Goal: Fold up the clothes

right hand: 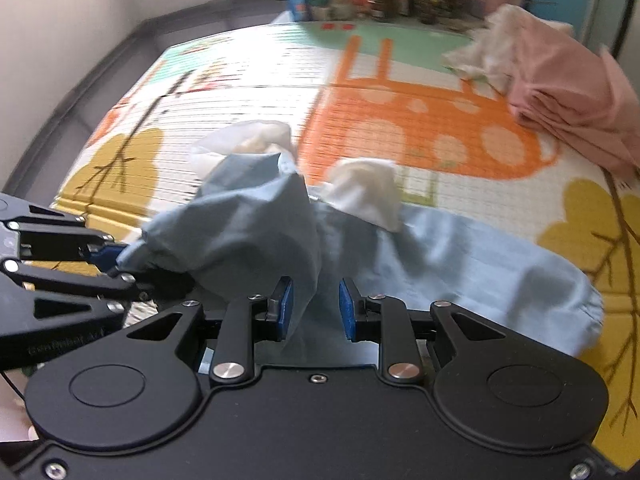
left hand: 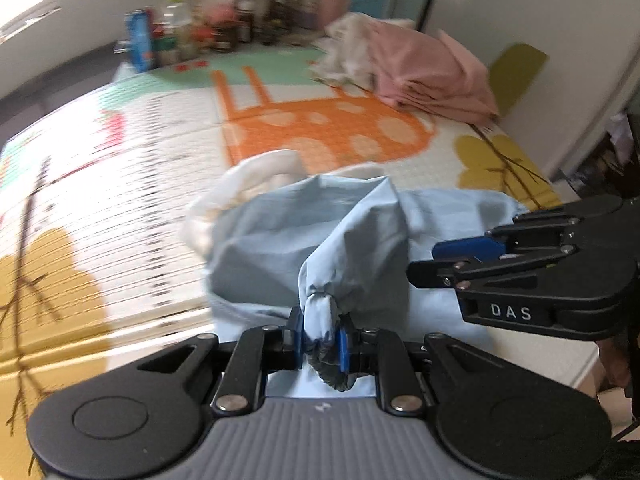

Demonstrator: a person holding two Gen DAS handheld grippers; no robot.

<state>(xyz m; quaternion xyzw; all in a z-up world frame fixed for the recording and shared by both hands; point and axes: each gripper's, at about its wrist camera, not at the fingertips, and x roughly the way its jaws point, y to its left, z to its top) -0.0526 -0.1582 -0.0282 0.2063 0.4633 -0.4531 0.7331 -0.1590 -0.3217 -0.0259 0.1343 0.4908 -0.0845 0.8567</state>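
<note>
Light blue garment (left hand: 280, 240): crumpled on the patterned play mat (left hand: 120, 184), white lining showing at its far edge. Left gripper (left hand: 320, 344): jaws clamped on a gathered elastic cuff of the garment. Right gripper (right hand: 316, 308): jaws parted narrowly, blue fabric lying between them, not pinched. Pink folded clothes (left hand: 432, 76): stacked at the mat's far right. Blurred bottles and containers (left hand: 208, 24): along the far wall.
</note>
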